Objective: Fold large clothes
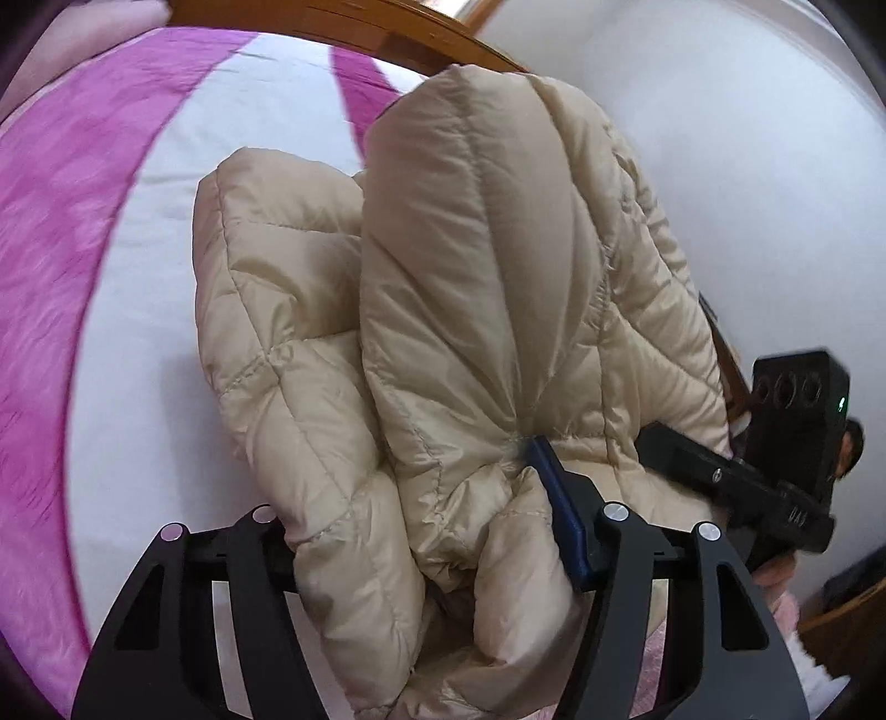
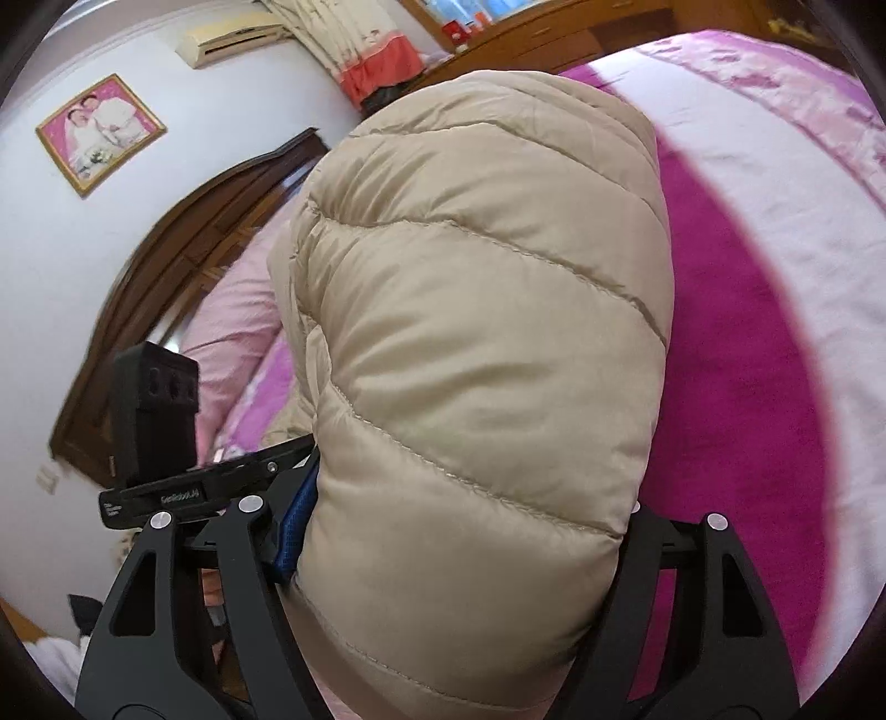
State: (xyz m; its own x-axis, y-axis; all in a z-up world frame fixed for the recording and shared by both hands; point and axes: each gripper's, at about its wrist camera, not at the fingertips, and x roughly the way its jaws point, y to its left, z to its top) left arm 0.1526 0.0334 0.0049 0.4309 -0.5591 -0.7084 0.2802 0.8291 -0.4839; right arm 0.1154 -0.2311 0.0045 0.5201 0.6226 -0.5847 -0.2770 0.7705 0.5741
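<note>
Left tool [image 1: 421,531]: left finger pad buried under the beige puffer jacket [image 1: 470,304], only the blue right pad [image 1: 554,515] shows. Jacket cut off by the frame at 6 o'clock. Bedspread [image 1: 72,249] at 9 o'clock smeared by motion blur, pattern unreadable. Right tool [image 2: 470,531]: right pad hidden behind the jacket bulk, blue left pad [image 2: 296,526] half covered. Jacket hides most of the bed's middle. Framed photo [image 2: 99,133] at 10 o'clock too small for detail. Items on the wooden furniture [image 2: 531,33] at 12 o'clock cropped, unidentifiable. Lettering on the other tool's body [image 2: 183,494] too small to read.
</note>
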